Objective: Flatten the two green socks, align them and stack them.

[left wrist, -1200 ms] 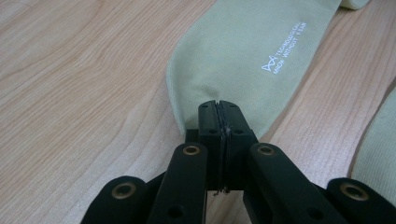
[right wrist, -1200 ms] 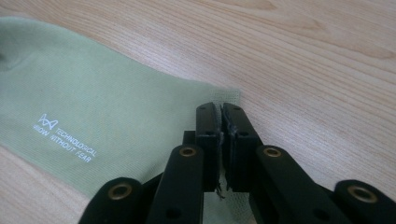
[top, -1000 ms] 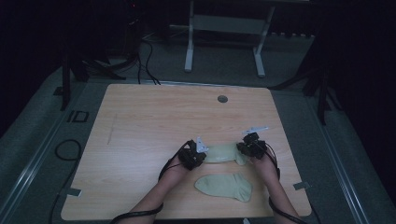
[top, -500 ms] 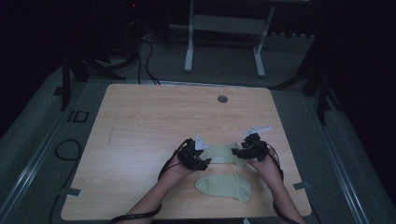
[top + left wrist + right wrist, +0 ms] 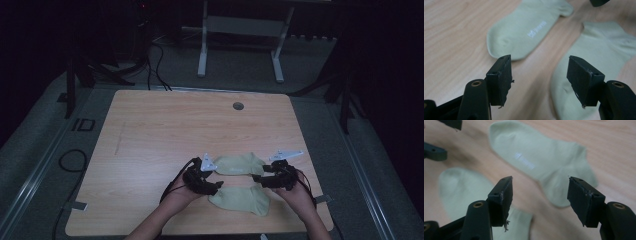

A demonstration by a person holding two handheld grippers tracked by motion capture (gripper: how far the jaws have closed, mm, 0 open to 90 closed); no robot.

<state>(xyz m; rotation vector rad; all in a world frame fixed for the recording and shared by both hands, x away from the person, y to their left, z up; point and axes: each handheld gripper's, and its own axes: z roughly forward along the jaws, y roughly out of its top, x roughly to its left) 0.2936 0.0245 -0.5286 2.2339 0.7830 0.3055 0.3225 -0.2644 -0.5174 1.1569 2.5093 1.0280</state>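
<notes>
Both grippers agape over socks

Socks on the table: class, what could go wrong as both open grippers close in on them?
1. The far sock and near sock lie close together, so the left gripper might pinch both.
2. The right gripper could grab one layer only, or scrape the table.

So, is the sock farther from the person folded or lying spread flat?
Spread flat. The far sock lies in a single layer on the table, toe to cuff showing, its printed logo facing up, with no fold.
</notes>
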